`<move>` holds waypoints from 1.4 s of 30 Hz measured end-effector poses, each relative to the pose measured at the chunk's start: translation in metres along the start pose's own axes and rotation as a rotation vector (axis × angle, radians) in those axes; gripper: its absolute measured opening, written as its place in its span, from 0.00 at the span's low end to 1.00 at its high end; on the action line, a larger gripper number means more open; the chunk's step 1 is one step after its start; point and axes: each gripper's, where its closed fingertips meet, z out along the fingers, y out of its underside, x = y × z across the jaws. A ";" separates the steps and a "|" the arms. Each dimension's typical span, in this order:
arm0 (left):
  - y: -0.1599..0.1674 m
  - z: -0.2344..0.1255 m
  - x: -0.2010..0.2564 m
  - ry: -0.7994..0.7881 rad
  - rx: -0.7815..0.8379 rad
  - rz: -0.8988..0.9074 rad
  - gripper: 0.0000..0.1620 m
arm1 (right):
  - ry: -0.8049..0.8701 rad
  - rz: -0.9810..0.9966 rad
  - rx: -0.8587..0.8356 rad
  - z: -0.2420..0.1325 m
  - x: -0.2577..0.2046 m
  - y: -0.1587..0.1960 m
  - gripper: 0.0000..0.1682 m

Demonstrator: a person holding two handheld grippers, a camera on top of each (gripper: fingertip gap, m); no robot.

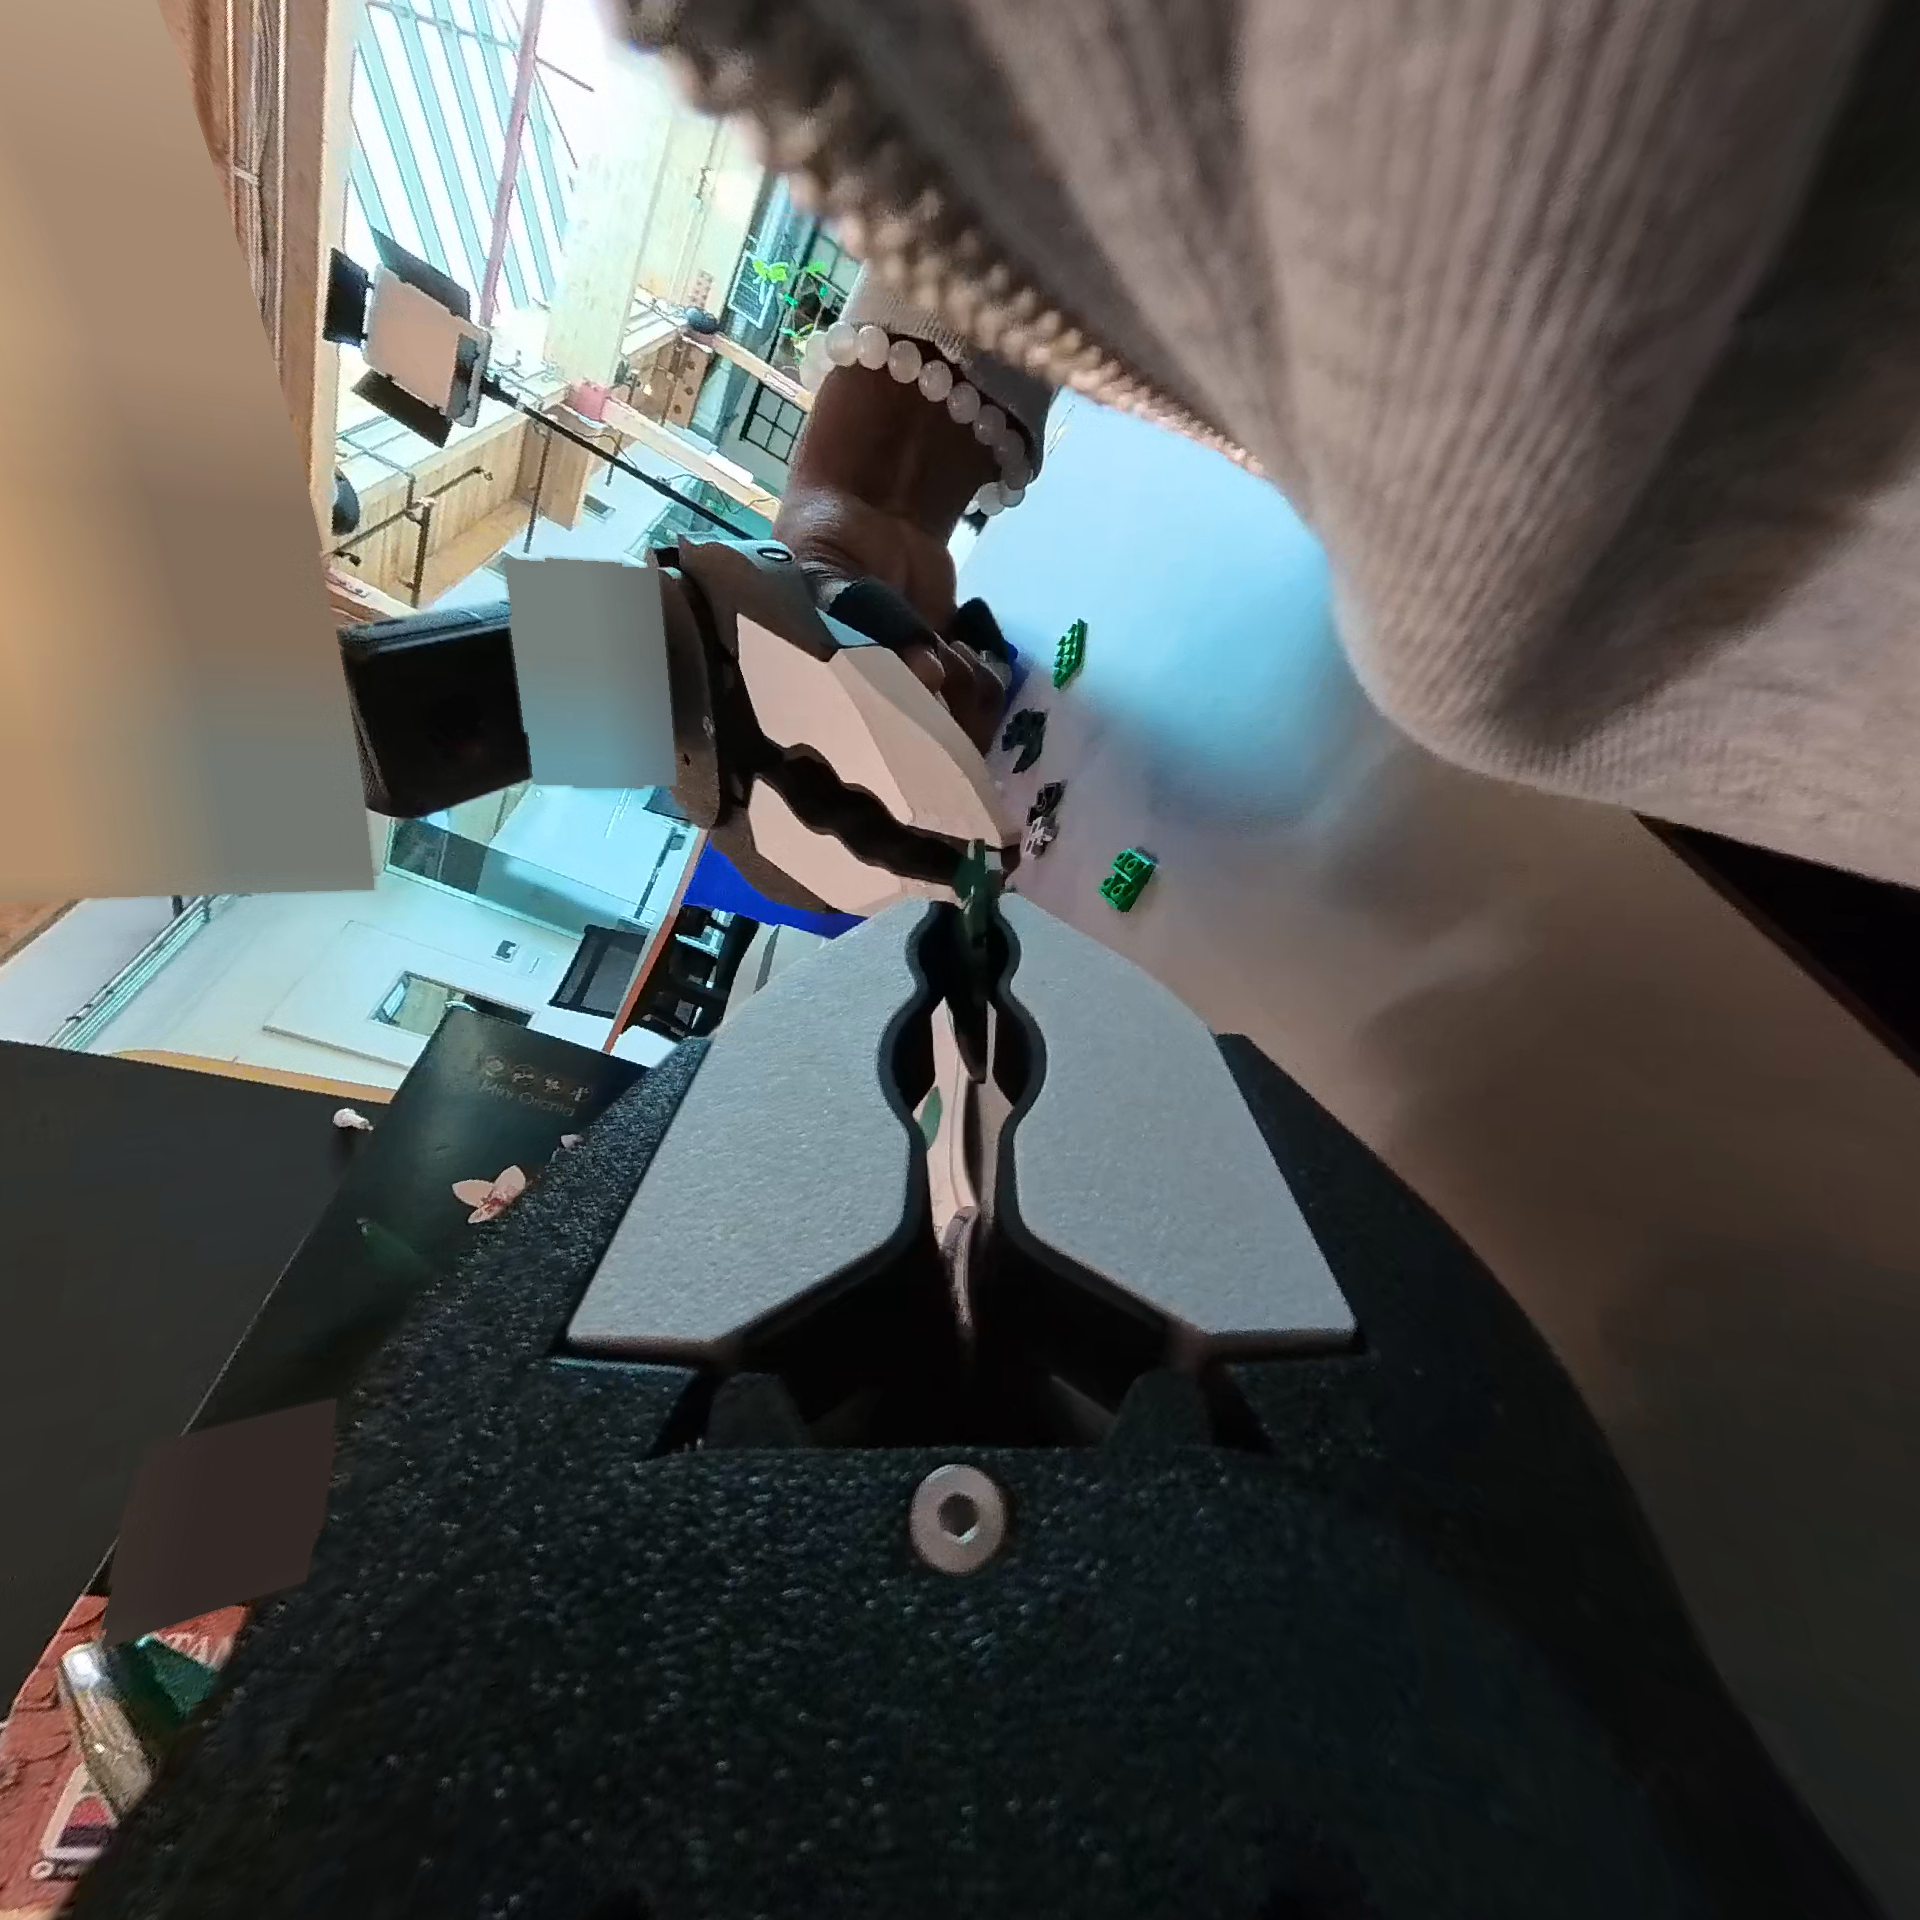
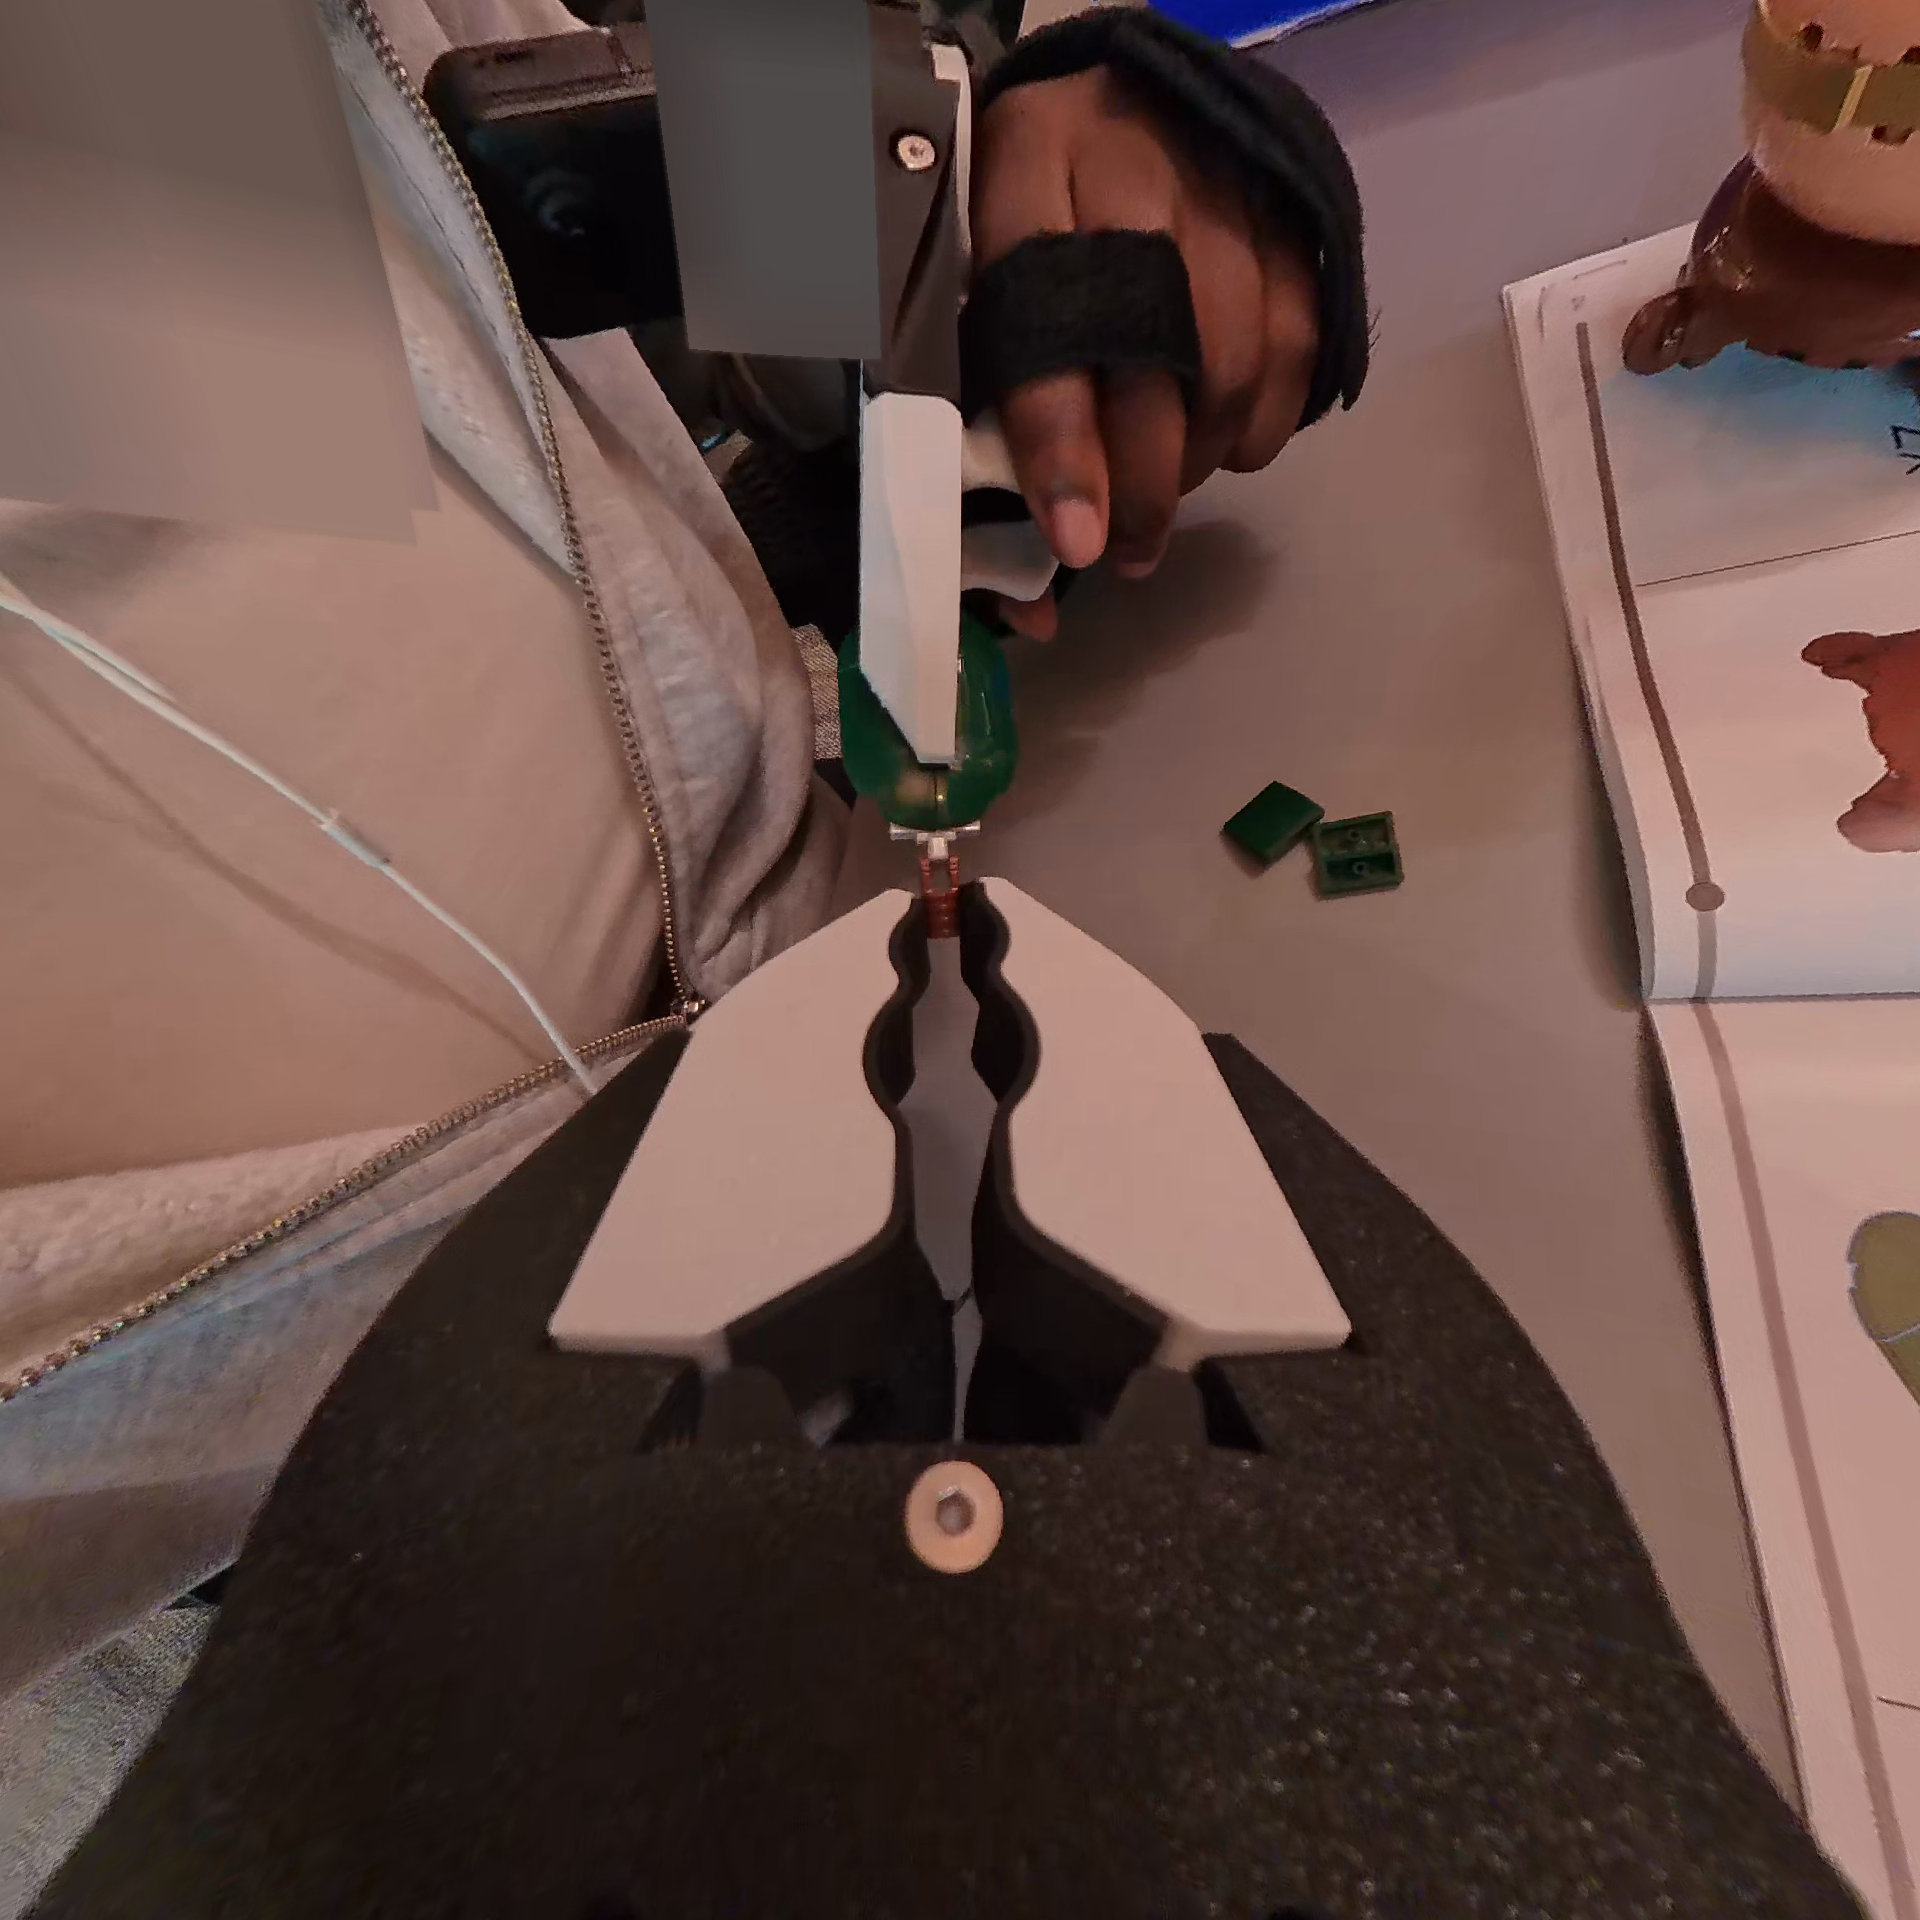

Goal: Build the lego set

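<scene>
My left gripper (image 1: 971,920) is shut on a dark green leaf piece (image 1: 975,883), held edge-on above the table. In the right wrist view the left gripper (image 2: 933,753) comes down from above with that rounded green leaf (image 2: 982,717) in its tips. A small clear piece (image 2: 935,831) sits at the leaf's lower end. My right gripper (image 2: 940,899) is shut on a small brown stem piece (image 2: 940,916) that meets the clear piece. In the left wrist view the right gripper (image 1: 992,842) comes tip to tip with mine.
Two dark green tiles (image 2: 1309,842) lie on the grey table (image 2: 1351,1039). An open instruction booklet (image 2: 1766,831) lies at right, with a brown lego build (image 2: 1756,270) on it. More green (image 1: 1127,878) and dark pieces (image 1: 1023,732) lie beyond. A person's grey zip sweater (image 2: 312,831) is close at left.
</scene>
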 end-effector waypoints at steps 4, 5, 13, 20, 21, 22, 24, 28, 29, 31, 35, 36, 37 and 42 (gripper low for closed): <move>0.000 0.002 0.006 0.032 -0.006 -0.002 0.03 | -0.014 0.022 -0.027 0.005 0.000 0.007 0.03; 0.001 0.002 0.008 0.040 -0.008 -0.002 0.03 | -0.014 0.019 -0.034 0.006 0.000 0.008 0.03; 0.002 0.003 0.012 0.058 -0.014 -0.021 0.03 | -0.032 0.031 -0.044 0.012 0.001 0.010 0.03; 0.004 0.005 0.016 0.091 -0.033 -0.039 0.03 | -0.021 0.032 -0.079 0.015 0.003 0.014 0.03; 0.005 0.005 0.016 0.090 -0.041 -0.033 0.03 | -0.018 0.038 -0.078 0.015 0.004 0.014 0.03; 0.006 0.005 0.016 0.088 -0.045 -0.028 0.03 | -0.020 0.040 -0.074 0.015 0.005 0.014 0.03; 0.006 0.005 0.016 0.092 -0.044 -0.031 0.03 | -0.027 0.044 -0.076 0.016 0.004 0.015 0.03; 0.007 0.004 0.014 0.079 -0.034 -0.052 0.03 | -0.046 0.076 -0.052 0.014 0.004 0.011 0.04; 0.007 0.003 0.010 0.066 -0.026 -0.085 0.03 | -0.056 0.092 -0.027 0.012 0.004 0.007 0.04; 0.012 0.000 -0.004 0.009 -0.017 -0.195 0.03 | -0.043 0.114 0.079 0.005 0.010 -0.008 0.05; 0.022 -0.011 -0.040 -0.164 0.012 -0.386 0.03 | 0.032 0.100 0.290 -0.012 0.022 -0.034 0.13; 0.023 -0.014 -0.048 -0.206 0.021 -0.413 0.03 | 0.056 0.100 0.360 -0.014 0.024 -0.041 0.15; 0.024 -0.016 -0.054 -0.245 0.031 -0.429 0.03 | 0.075 0.111 0.428 -0.015 0.026 -0.047 0.16; 0.028 -0.017 -0.060 -0.310 0.007 -0.412 0.03 | 0.157 0.169 0.725 -0.016 0.037 -0.062 0.11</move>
